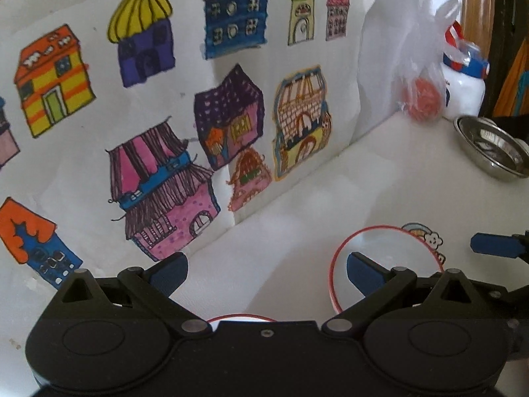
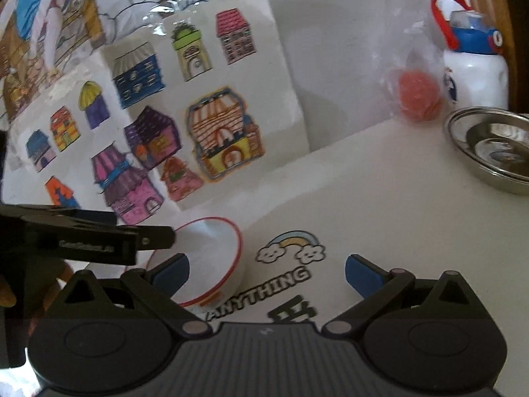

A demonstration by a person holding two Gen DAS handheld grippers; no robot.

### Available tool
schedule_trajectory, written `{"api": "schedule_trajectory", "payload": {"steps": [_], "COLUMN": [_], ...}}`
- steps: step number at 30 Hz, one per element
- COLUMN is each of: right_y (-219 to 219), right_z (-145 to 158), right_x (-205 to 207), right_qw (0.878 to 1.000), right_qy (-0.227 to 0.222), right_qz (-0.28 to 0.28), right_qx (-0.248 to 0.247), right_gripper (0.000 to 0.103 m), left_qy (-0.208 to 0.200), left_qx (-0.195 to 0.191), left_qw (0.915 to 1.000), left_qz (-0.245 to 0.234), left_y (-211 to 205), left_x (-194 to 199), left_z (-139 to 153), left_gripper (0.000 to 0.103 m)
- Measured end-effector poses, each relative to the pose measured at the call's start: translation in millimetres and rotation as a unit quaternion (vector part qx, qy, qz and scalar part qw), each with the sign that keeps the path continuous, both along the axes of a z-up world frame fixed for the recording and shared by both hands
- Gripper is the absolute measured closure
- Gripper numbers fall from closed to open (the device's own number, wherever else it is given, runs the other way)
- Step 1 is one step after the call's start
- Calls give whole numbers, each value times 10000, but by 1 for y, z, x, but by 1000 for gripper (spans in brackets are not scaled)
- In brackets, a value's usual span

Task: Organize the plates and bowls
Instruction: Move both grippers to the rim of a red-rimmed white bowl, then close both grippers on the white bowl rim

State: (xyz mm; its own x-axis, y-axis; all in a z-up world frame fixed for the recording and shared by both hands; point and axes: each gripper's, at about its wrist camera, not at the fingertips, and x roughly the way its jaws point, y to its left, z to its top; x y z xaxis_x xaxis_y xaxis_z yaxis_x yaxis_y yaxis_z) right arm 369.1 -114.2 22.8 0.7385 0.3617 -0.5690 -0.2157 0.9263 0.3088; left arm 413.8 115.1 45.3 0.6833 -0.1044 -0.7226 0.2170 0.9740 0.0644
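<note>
Open tools (image 1: 266,273) over white table (image 1: 297,205)

There are two white bowls with red rims: one (image 1: 380,251) by the rainbow sticker, and one (image 1: 243,317) of which only a bit of rim peeks out in the left wrist view. There is one shiny metal bowl (image 2: 492,145). There is one water bottle (image 2: 476,66). There is one clear bag (image 2: 413,76) with one orange ball (image 2: 419,98) inside. There are two claws, the left claw (image 1: 266,273) and the right claw (image 2: 266,273).
</note>
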Motion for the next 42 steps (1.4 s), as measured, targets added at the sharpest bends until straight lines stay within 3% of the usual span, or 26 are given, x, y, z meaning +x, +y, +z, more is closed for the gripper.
{"api": "schedule_trajectory", "payload": {"steps": [7, 19, 23, 33, 38, 42], "right_y": [4, 6, 8, 7, 7, 7], "right_z": [-3, -4, -4, -4, -4, -4], "right_x": [0, -2, -2, -3, -2, -2], "right_qw": [9998, 9997, 9997, 9992, 9990, 9991], "right_qy": [113, 62, 52, 69, 83, 32], "right_qz": [139, 199, 202, 289, 291, 267], "right_qx": [98, 127, 92, 280, 329, 336], "right_gripper": [7, 23, 24, 42, 42, 41], "left_qy": [53, 212, 327, 541, 562, 575], "left_qx": [-31, 15, -4, -58, -52, -85], "left_qw": [9999, 9994, 9991, 9979, 9977, 9975], "left_qz": [-143, -278, -253, -346, -385, -405], "left_y": [-4, -11, -12, -19, -22, -24], "left_x": [0, -2, -2, -2, -4, -5], "left_z": [-2, -5, -8, -12, -11, -11], "left_gripper": [2, 17, 20, 51, 53, 60]}}
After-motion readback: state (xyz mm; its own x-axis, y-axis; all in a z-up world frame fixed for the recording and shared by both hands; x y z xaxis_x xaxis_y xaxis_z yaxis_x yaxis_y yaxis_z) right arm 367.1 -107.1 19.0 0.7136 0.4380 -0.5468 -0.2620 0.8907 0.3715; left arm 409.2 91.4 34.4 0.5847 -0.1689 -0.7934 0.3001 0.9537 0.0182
